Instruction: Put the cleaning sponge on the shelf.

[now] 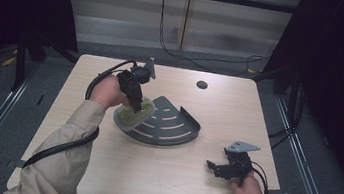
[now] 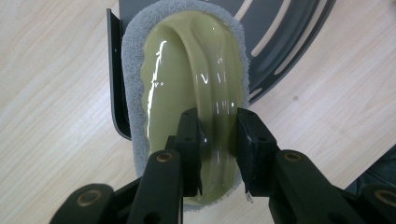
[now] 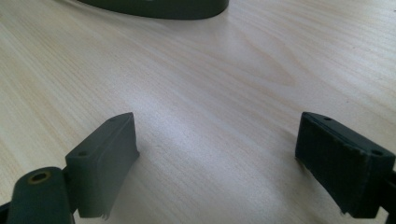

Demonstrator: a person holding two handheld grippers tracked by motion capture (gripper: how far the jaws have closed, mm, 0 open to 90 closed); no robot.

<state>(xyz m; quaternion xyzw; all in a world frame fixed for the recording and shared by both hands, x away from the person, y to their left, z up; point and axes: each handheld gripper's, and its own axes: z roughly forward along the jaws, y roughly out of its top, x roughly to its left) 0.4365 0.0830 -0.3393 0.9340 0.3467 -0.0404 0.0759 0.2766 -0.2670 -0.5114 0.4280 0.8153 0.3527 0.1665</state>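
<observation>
Left gripper pinched on scrubber handle, pad at left edge of rack mid-counter. Right gripper spread, idle near right. Pad is best kept flat, pressure even

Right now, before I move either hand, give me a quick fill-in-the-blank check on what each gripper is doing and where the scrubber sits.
1. The left gripper is shut on the ridge-shaped ____ of the green scrubber.
2. The scrubber's grey pad lies partly on the dark slotted ____.
3. The right gripper has its jaws ____, with nothing between them.
4. Under the right gripper is the bare wooden ____.

Missing words: handle; rack; open; table
</observation>
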